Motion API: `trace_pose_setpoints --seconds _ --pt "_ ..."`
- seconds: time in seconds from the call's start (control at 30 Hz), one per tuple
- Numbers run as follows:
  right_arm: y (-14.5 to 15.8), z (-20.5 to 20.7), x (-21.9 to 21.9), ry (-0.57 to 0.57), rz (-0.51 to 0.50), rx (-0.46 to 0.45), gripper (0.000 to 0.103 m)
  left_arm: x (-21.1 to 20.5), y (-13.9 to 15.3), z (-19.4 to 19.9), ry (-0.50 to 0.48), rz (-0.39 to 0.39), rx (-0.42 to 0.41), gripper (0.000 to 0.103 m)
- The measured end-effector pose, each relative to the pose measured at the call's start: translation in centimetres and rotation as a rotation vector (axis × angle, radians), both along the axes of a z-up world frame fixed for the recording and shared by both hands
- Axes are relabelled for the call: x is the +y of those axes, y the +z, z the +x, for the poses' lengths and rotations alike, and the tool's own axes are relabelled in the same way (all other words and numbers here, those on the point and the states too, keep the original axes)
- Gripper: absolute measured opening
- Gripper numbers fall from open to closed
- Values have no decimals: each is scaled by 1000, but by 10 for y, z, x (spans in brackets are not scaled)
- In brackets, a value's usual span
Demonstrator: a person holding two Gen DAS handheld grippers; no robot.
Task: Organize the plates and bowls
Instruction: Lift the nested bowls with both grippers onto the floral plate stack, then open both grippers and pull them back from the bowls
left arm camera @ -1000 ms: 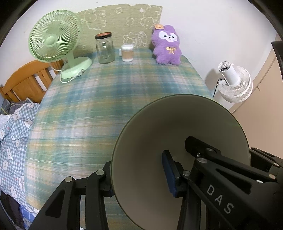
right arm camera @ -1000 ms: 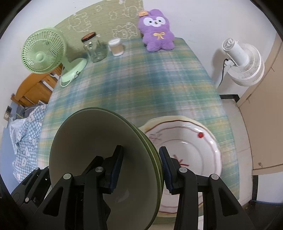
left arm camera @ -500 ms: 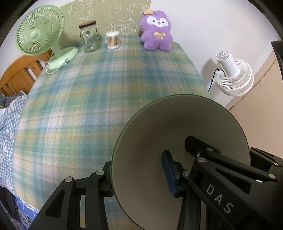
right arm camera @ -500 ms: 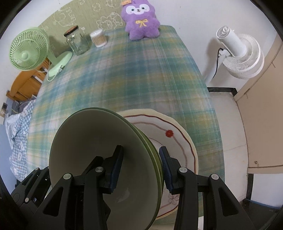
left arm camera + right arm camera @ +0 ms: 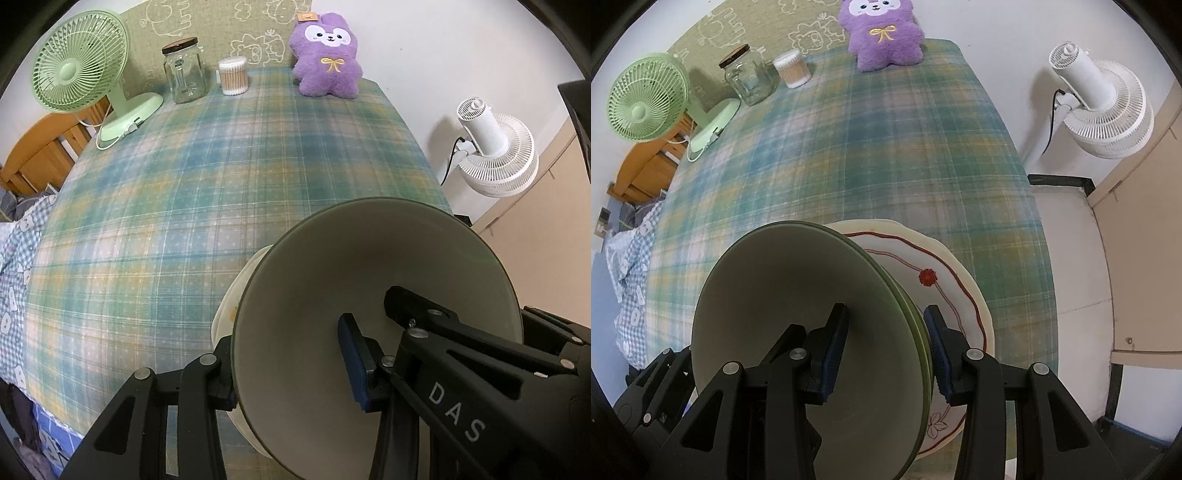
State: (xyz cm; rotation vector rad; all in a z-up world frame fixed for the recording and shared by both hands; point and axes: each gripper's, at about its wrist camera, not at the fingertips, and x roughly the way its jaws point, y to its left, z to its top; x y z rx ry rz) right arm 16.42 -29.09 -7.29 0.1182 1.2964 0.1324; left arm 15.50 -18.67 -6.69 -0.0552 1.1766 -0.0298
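A stack of deep green plates hangs tilted just above the table, held from both sides. My right gripper is shut on its right rim, one blue pad inside, one against the underside. In the left wrist view the same green stack fills the lower right, and my left gripper is shut on its left rim. Under the stack a cream plate with a red wavy line and flower lies on the checked tablecloth. Only the cream plate's edge shows in the left wrist view.
At the table's far end stand a green desk fan, a glass jar, a tub of cotton swabs and a purple plush toy. A white floor fan stands right of the table. A wooden chair is at the left.
Both grippers moved forward and down with the green stack. The cream plate slid further under the stack, and its edge now shows in the left wrist view.
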Motion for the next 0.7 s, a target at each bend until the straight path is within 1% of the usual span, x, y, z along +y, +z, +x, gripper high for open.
trace_pose_setpoints --seconds 0.1,0.2,0.23,0.27,0.3,0.33,0.37,0.43,0.5,0.6,0.7 --pt "2 -1 -1 0 -2 -8 47 1 1 -2 -2 -10 -9 44" --pt "10 -3 2 18 -41 -47 47 0 8 -4 -2 1 -42 48" --pt "13 -3 4 28 -52 -56 47 -1 10 -4 -6 5 -48 52" --pt "16 -4 5 33 -55 -63 47 -1 12 -5 -9 10 -54 59" --pt "18 -5 5 35 -55 -72 47 -2 15 -6 -9 14 -64 62" --pt "22 -6 5 35 -56 -83 49 -1 18 -7 -9 19 -75 67" --pt "24 -7 5 32 -63 -92 52 -1 21 -7 -7 26 -83 69" --pt "31 -10 3 14 -74 -115 66 3 28 -9 -4 36 -98 73" --pt "38 -14 2 4 -69 -134 72 6 32 -11 -3 36 -105 76" --pt "54 -22 2 -15 -82 -183 72 11 47 -16 -12 39 -147 79" --pt "71 -30 7 -36 -104 -244 73 19 64 -24 -33 46 -218 85"
